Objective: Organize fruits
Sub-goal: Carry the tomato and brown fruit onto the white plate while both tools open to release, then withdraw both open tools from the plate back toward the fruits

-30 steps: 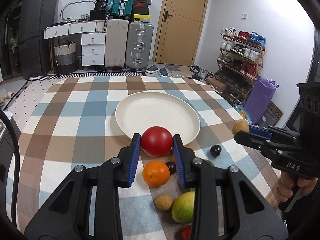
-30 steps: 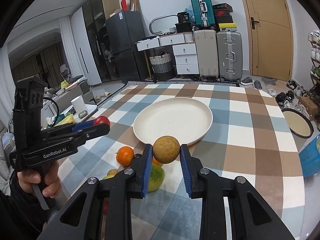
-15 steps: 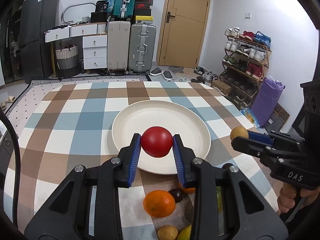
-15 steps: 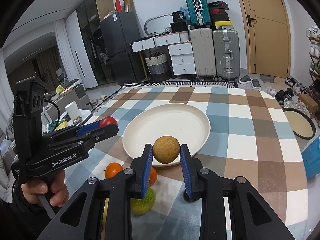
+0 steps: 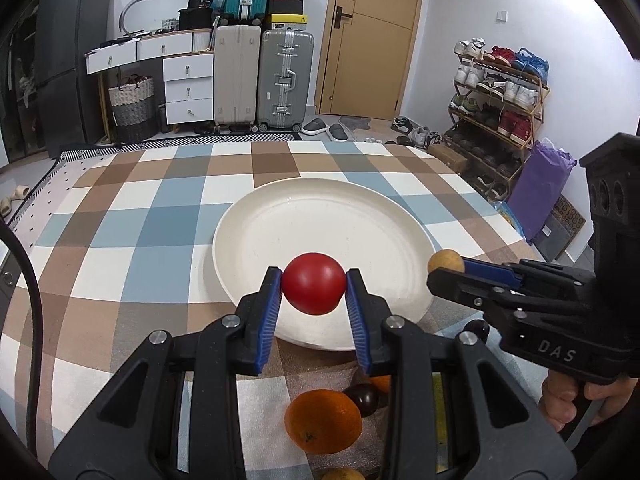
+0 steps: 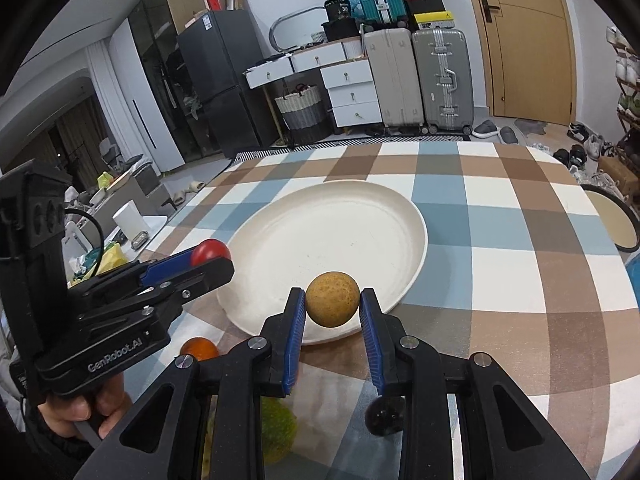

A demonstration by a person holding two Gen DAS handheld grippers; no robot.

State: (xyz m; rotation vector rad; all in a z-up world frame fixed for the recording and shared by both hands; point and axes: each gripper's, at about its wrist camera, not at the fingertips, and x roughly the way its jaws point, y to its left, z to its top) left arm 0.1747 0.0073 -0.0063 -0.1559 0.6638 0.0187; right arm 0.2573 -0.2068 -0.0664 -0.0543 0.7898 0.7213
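Note:
My left gripper is shut on a red round fruit and holds it above the near rim of the white plate. It also shows in the right wrist view. My right gripper is shut on a tan round fruit, held over the plate's near edge; it also shows in the left wrist view. An orange, a dark plum and a green fruit lie on the checked cloth below the grippers.
The checked tablecloth covers the table. A second dark plum lies under my right gripper. A round tan-and-black dish sits off the table's right edge. Suitcases and drawers stand behind.
Both grippers have moved forward with their fruits, from above the fruit pile to over the plate's near rim.

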